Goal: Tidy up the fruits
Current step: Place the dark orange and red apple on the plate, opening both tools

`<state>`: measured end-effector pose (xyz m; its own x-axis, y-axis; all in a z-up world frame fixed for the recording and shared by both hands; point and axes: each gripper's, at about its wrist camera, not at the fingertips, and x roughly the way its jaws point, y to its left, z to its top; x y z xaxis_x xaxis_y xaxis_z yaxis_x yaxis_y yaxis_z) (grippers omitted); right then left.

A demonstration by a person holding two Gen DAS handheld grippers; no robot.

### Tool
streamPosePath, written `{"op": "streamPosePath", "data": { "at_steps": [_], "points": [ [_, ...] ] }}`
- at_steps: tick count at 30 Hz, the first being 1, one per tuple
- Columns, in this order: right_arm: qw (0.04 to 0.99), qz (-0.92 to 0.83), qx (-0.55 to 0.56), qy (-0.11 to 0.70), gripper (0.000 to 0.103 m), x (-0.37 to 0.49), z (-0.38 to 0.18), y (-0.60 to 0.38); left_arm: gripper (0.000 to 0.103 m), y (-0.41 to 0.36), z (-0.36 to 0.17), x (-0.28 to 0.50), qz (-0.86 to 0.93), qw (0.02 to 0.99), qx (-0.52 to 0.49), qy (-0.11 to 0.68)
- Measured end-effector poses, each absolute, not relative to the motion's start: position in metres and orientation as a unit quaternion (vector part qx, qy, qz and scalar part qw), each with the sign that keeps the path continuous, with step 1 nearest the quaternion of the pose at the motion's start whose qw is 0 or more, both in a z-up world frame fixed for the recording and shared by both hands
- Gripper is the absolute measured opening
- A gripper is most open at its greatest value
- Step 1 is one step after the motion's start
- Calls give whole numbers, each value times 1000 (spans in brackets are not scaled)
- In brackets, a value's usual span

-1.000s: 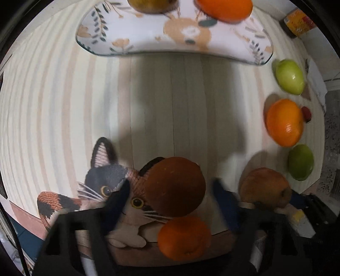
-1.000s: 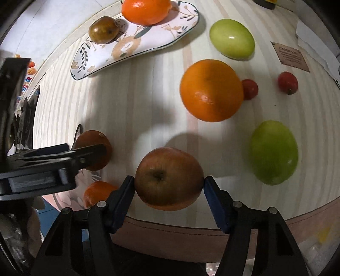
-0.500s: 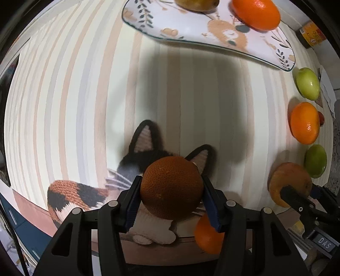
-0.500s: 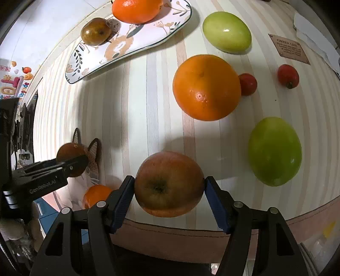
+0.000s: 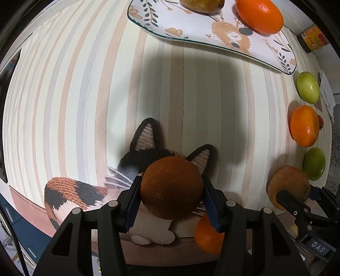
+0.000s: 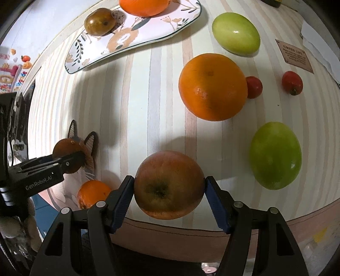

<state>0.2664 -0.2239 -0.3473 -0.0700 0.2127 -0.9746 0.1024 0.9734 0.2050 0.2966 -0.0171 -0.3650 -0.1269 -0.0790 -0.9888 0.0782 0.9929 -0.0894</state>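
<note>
On the floral plate [image 6: 148, 34] only an orange [image 6: 144, 6] and a brown fruit [image 6: 99, 21] are placed. Most is left: a red apple [image 6: 169, 184] is clamped by the right gripper [image 6: 170, 201], a dark orange [image 5: 171, 187] by the left gripper [image 5: 172, 203]; two cherry tomatoes [image 6: 292, 82] remain loose.

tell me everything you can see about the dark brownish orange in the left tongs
The dark orange is round, with dimpled, dull brown-orange peel, far darker than the bright oranges nearby. It sits between the blue pads of the left tongs, one pad on each side, over the knitted cat mat. Whether it touches the mat cannot be told.
</note>
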Motion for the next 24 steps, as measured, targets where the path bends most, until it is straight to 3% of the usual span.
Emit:
{"op": "streamPosePath", "data": {
  "at_steps": [8, 16, 24],
  "points": [
    [686, 49, 101, 718, 69, 276, -336, -215, 51, -15, -332, 324, -71, 672, -22, 736],
    [730, 74, 117, 670, 69, 349, -292, -199, 51, -15, -276, 401, -91, 709, -47, 698],
    [737, 77, 101, 664, 69, 449, -298, -167, 51, 0, -312, 492, -57, 680, -56, 729]
  ]
}}
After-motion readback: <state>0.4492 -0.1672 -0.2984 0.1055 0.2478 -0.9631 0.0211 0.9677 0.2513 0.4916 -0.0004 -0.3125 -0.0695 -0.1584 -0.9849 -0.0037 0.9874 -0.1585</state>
